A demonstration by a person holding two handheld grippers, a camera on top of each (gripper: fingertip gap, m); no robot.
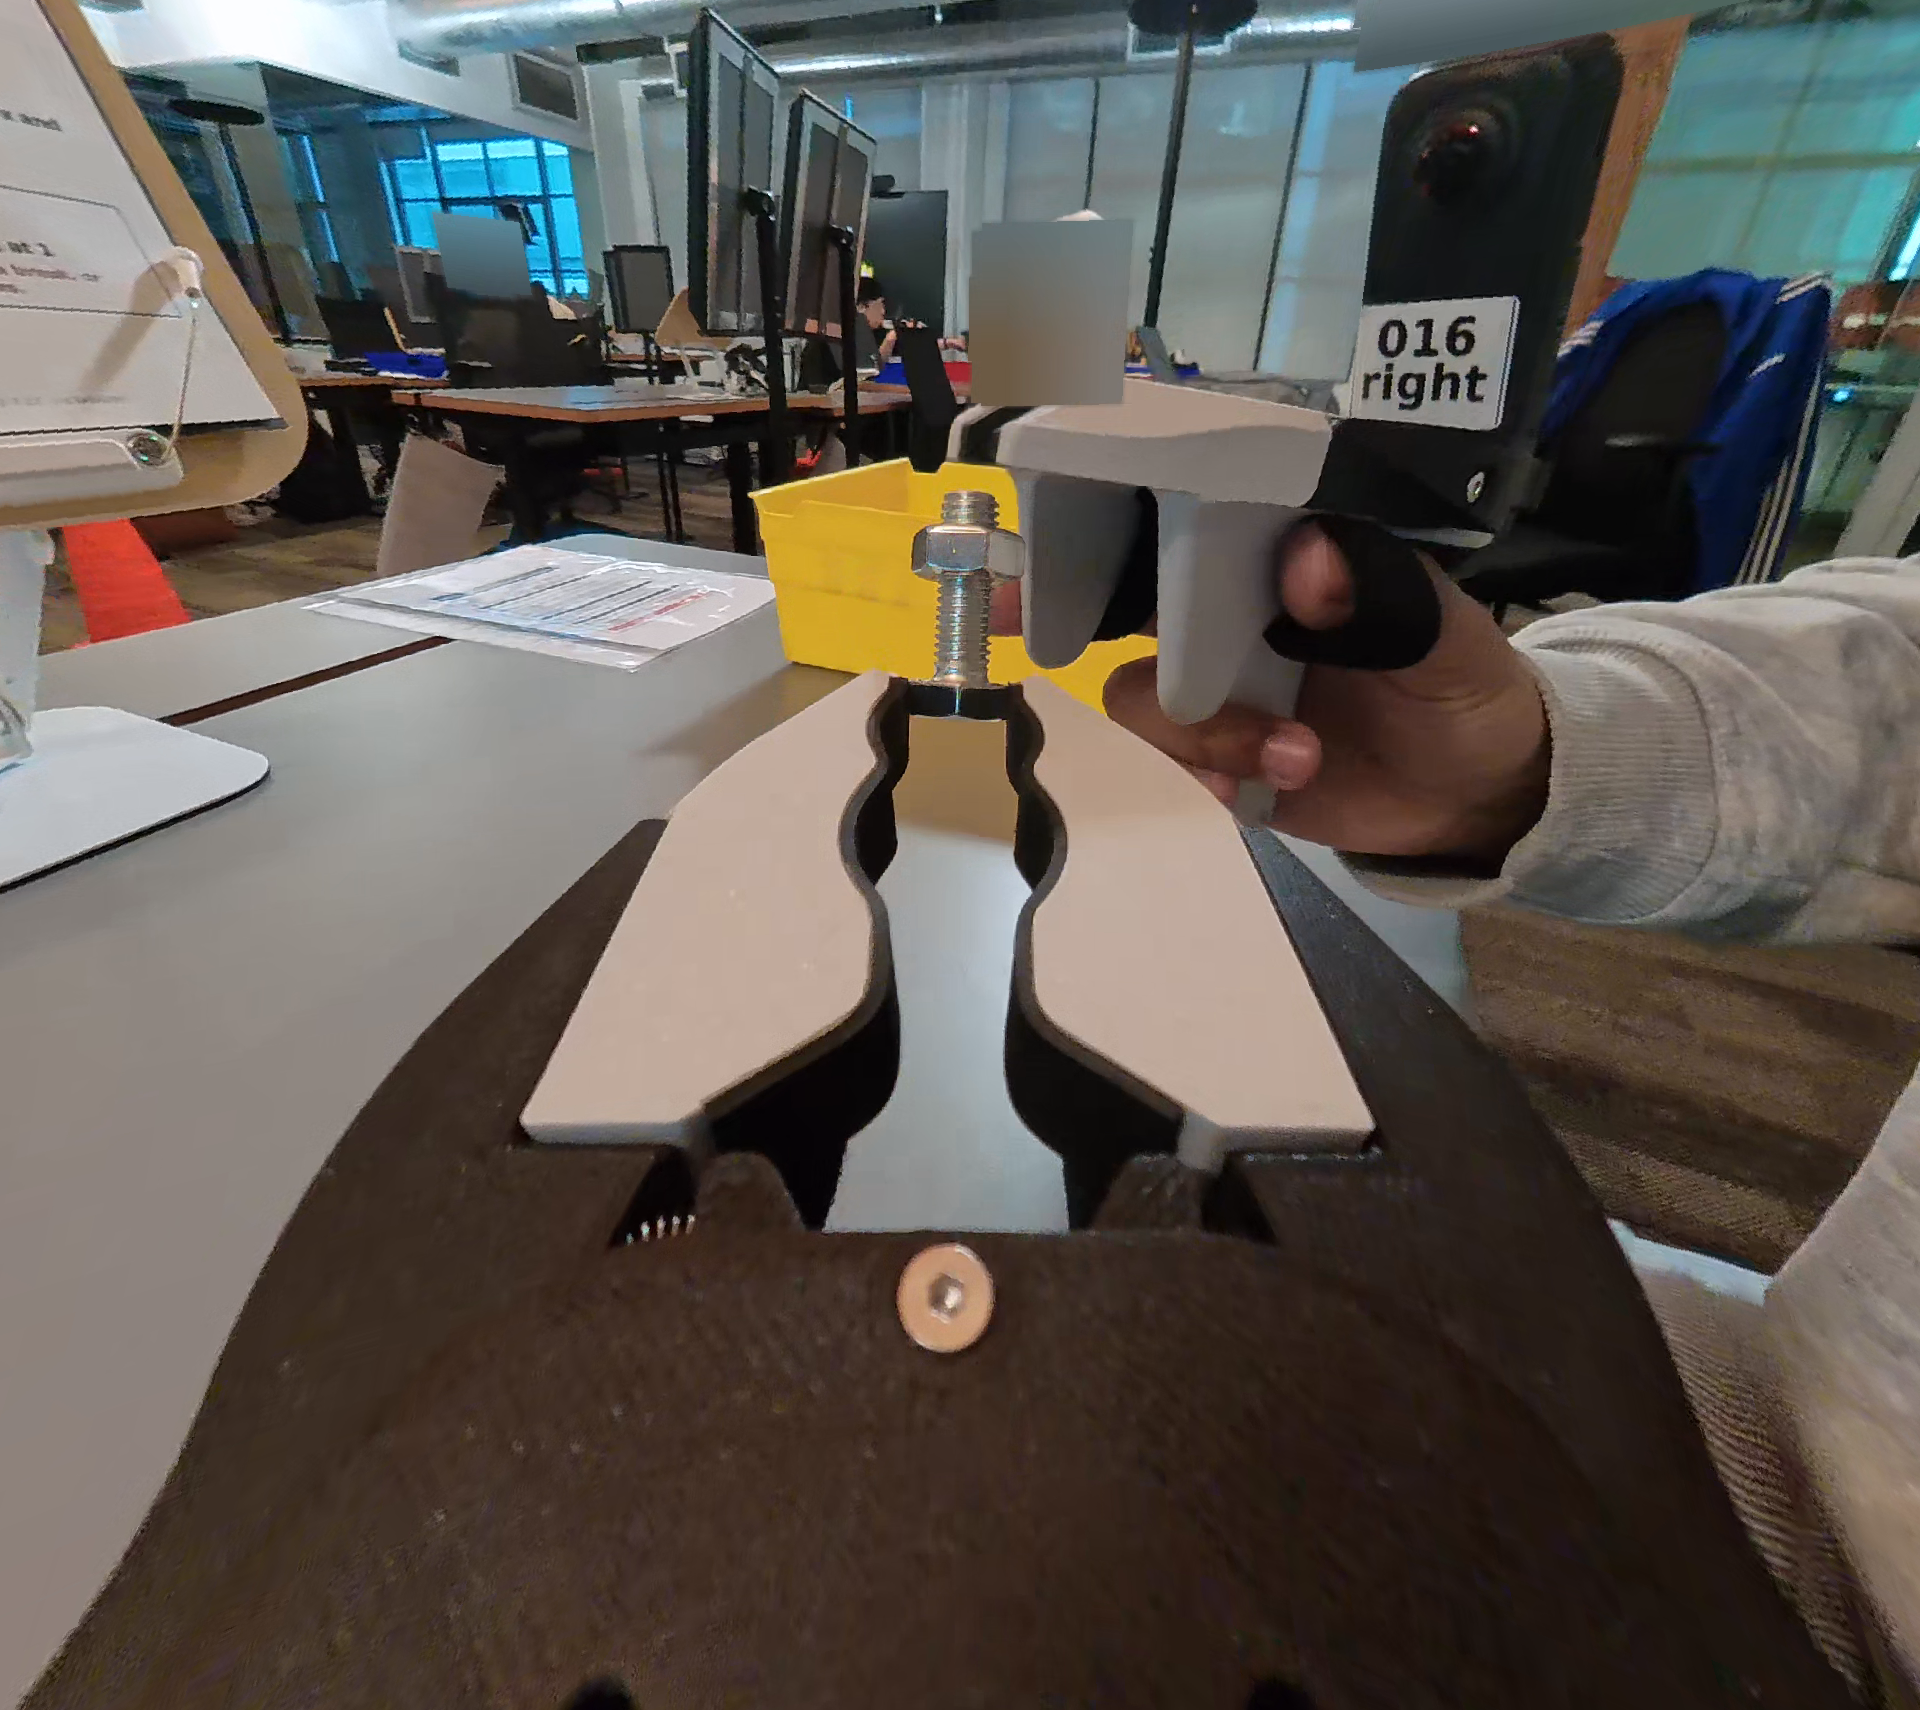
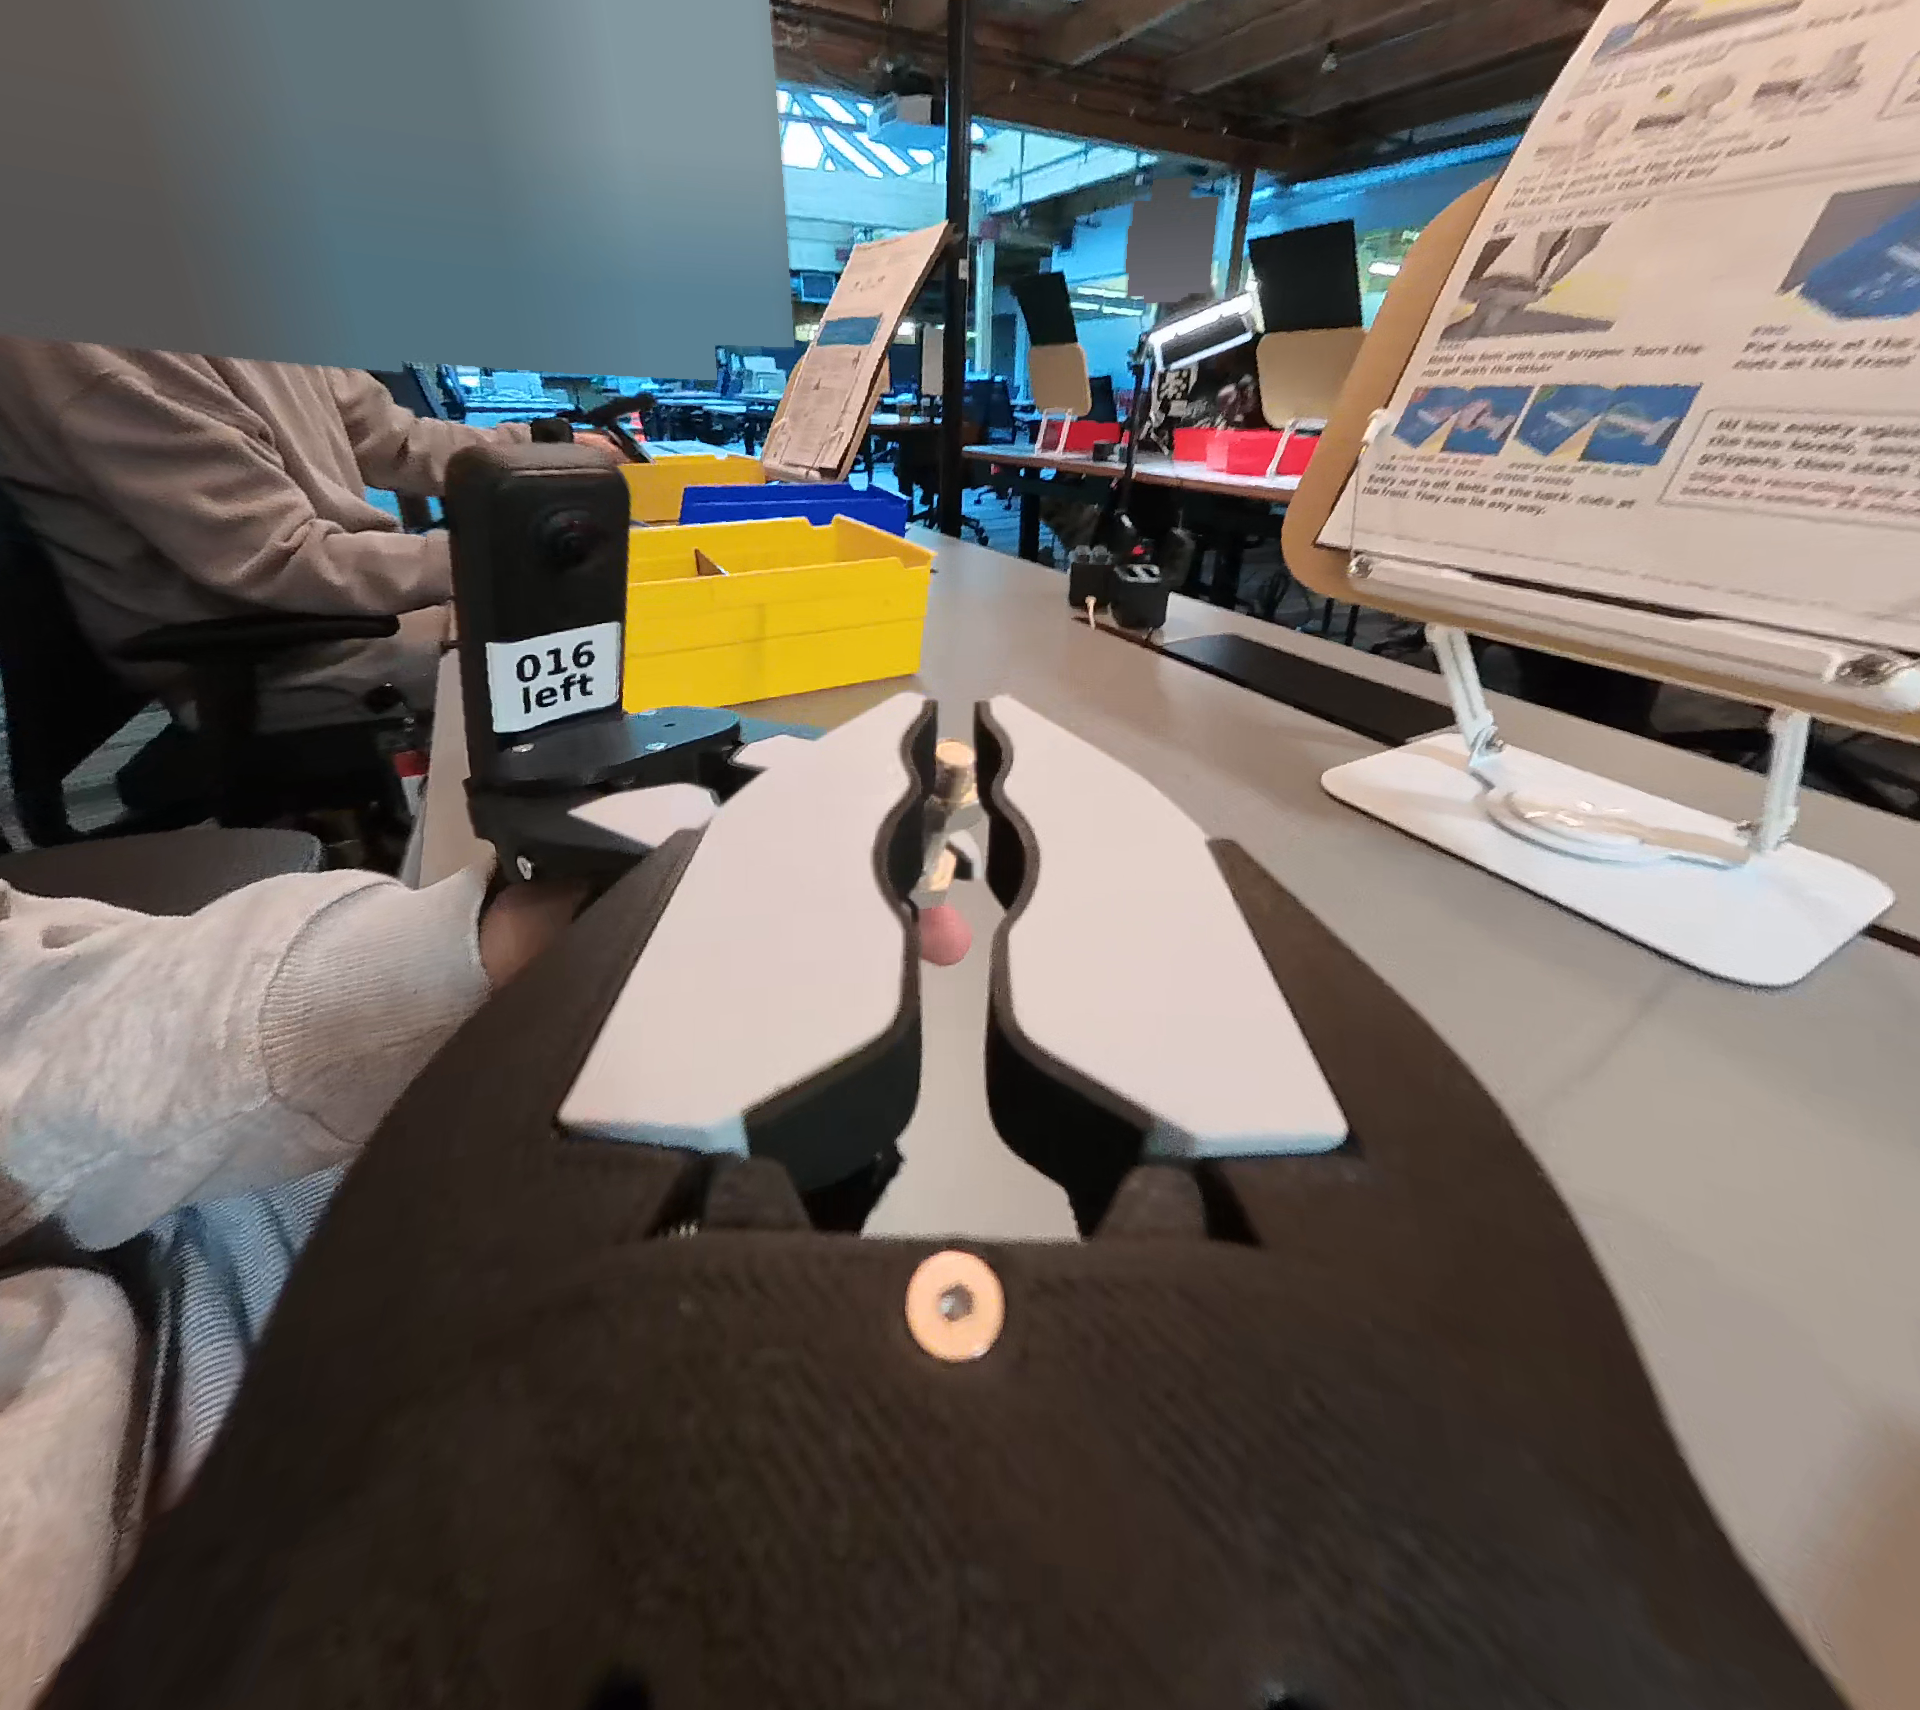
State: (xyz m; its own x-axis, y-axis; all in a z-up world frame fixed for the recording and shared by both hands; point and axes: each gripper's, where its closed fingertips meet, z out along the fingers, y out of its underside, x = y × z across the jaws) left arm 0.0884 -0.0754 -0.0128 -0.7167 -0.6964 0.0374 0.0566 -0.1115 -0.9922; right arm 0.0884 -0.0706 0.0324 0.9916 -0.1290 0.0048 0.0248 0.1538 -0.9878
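Fingers [image 1: 821,839] on my left gripper [image 1: 956,704] are clamped on the head of a silver bolt [image 1: 962,621], which stands upright out of the tips with a hex nut [image 1: 966,557] threaded near its top end. On my right gripper [image 2: 954,730] the fingers [image 2: 810,881] stand a little apart, with the bolt [image 2: 948,803] showing in the gap between them near the tips; from that view I cannot tell whether they touch it. Seen from the left wrist, the right gripper [image 1: 1127,590] hangs tips down just right of the bolt and nut, its near finger close beside the nut with a sliver of space showing, and a hand [image 1: 1382,725] in a pale grey sleeve grips its handle. From the right wrist I see the other hand [image 2: 520,917] under the left gripper's black camera mount [image 2: 540,611], which carries a white label. Both grippers are held above a grey surface [image 1: 312,881]. Behind the bolt sits a yellow bin [image 1: 842,559] with divided compartments, and a laminated sheet [image 1: 551,595] lies flat to its left. A white stand [image 2: 1600,850] holds a tilted instruction board [image 2: 1662,310] on the surface off to my right. Another yellow bin and a blue bin [image 2: 790,507] sit farther back.
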